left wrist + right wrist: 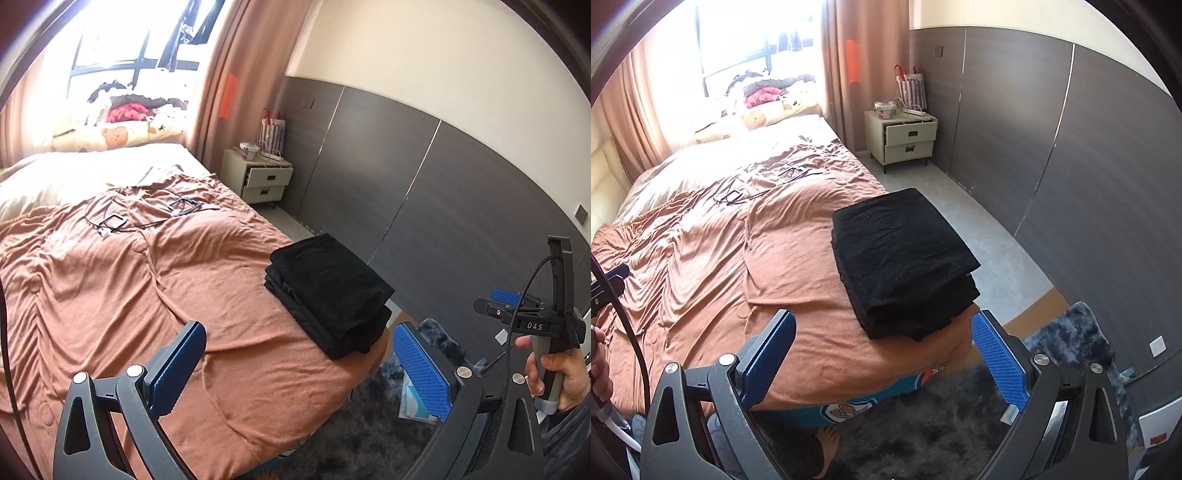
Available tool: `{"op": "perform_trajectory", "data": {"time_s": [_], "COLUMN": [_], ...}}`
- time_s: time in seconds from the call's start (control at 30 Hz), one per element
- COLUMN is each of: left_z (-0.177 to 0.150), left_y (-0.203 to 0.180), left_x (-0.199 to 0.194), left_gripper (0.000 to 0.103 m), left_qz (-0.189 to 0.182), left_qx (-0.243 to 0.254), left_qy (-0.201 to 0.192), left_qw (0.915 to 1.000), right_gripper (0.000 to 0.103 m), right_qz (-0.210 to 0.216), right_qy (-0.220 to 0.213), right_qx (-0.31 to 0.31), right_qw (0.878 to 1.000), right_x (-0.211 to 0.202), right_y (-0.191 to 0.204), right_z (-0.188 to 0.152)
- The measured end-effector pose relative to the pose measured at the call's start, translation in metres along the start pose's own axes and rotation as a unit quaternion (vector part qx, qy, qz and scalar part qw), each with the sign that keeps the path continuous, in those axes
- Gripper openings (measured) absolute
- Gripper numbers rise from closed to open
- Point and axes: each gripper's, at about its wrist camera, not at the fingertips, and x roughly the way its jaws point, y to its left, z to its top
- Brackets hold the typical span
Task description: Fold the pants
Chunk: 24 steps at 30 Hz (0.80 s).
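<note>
1. Left wrist view: the black pants (328,295) lie folded into a thick, layered rectangle at the centre right of the frame, near the bed's right edge on the rust-coloured bedspread (129,280). The left gripper (299,369) hangs above the bed's near corner with its blue pads spread wide and nothing between them.
2. Same view, right edge: a hand (554,373) holds the handle of the right gripper (511,301) out over the floor, apart from the pants. From here I cannot tell how far its fingers are spread.
3. Handling, as I judge it: the pants look soft, light and limp, so the stack would sag or slide apart if pinched by one layer. A hold under the whole stack at a folded edge, or at two opposite sides, seems safest.
4. Right wrist view: the pants sit in the middle of the frame, their near end just above the gap between the blue pads. The right gripper (882,354) is wide open and empty.
5. Only the right view shows the stack's near edge overhanging the curve of the bed corner, the grey floor (990,236) beside the bed, and a bare foot (827,439) on the dark rug (923,424) at the bottom.
6. Only the left view shows the other tool from outside. The cables (140,214) on the bed, upper left, are also clearer there.
</note>
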Motion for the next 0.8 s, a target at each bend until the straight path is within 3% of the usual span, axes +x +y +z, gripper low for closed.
{"op": "perform_trajectory", "data": {"time_s": [0.4, 0.8], "left_z": [-0.033, -0.077], "left_y": [0.018, 0.028], "left_x": [-0.103, -0.189], "left_gripper": [0.102, 0.102], "left_qz": [0.041, 0.097], "left_qx": [0.016, 0.041], "left_qy": [-0.057, -0.110], "left_qw": [0.9974, 0.9883], "right_gripper": [0.096, 0.096], "right_qz": [0.007, 0.012], "right_qy": [-0.040, -0.129], "right_qx": [-0.025, -0.037], "right_qw": [0.999, 0.991], "right_x": [-0.048, -0.095], "right_y": [0.036, 0.074], "right_z": [-0.046, -0.098]}}
